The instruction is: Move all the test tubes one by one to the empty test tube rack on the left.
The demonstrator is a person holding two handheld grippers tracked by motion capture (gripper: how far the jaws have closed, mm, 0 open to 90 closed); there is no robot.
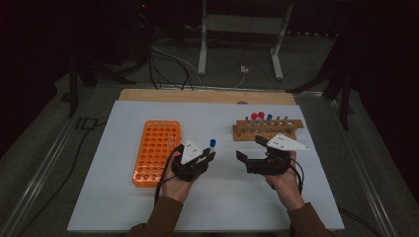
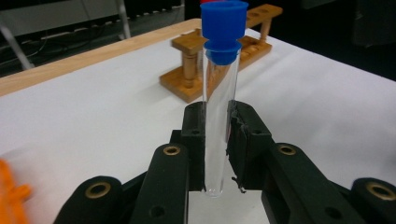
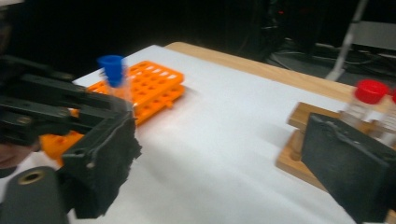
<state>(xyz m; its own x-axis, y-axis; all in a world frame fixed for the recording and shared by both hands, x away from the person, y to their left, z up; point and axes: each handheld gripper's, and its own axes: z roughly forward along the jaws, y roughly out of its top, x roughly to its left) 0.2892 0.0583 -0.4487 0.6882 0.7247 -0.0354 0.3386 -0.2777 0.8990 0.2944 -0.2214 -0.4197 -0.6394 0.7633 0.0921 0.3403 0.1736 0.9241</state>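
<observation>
Your left gripper [image 1: 207, 157] had its fingers [image 2: 196, 140] clamped on a clear tube [image 2: 215, 135] with a blue cap [image 2: 223, 28], held upright above the white surface [image 1: 222, 197], between the orange rack [image 1: 155, 150] and the wooden rack [image 1: 267, 129]. Your right gripper [image 1: 249, 148] sat just in front of the wooden rack, fingers [image 3: 100, 163] spread wide, nothing between them. The wooden rack held red-capped tubes [image 1: 257, 116] and a blue-capped one [image 1: 269, 117].

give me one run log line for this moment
left gripper: shut on blue-capped tube, upright above mat | right gripper: open, empty | orange rack: left | wooden rack: right, red and blue tubes
</observation>
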